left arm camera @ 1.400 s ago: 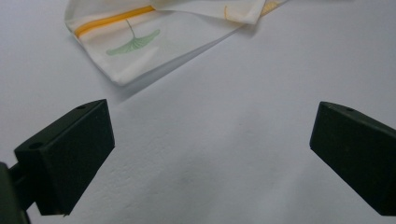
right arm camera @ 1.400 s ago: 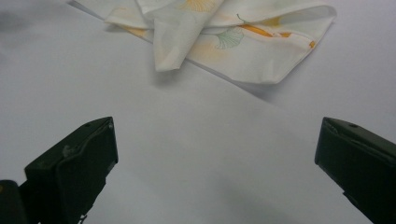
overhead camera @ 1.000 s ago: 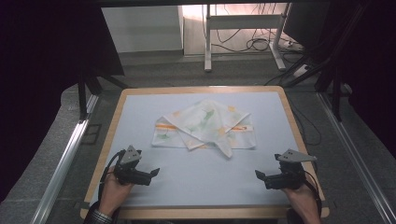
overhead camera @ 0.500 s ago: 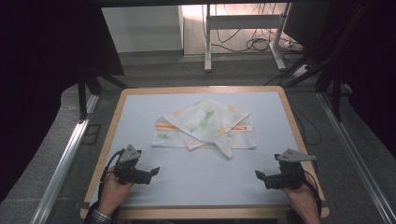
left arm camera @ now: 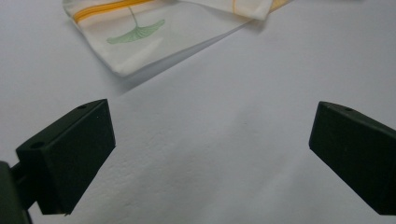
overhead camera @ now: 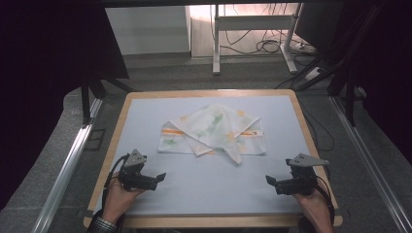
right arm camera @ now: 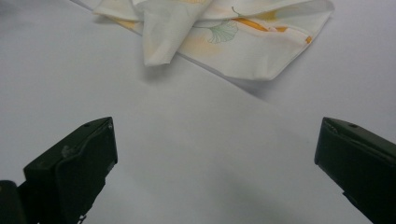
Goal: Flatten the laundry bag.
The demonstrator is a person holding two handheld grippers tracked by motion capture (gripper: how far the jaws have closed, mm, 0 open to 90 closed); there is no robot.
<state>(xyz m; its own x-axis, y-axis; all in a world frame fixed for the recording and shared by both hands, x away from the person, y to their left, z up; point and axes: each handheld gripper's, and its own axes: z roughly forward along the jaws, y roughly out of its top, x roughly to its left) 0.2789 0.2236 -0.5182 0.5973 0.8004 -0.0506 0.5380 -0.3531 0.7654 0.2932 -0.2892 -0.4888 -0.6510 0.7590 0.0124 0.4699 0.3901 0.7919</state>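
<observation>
Folded cloth (overhead camera: 213, 130), white w/ green leaf print & orange stripes, lies crumpled mid-bench (overhead camera: 145, 111), toward the far half. Left tool (overhead camera: 156, 177) sits near the front left edge, held in a hand (overhead camera: 116, 199); jaws wide apart, nothing btwn them, pointing inward over bare grey surface. Right tool (overhead camera: 270, 180) near the front right, also held in a hand (overhead camera: 311, 206), jaws spread wide, empty. Both well apart from the cloth. Left gripper view: cloth's corner (left arm camera: 126, 37) ahead of the jaws; right gripper view: a loose flap (right arm camera: 161, 32) ahead.
</observation>
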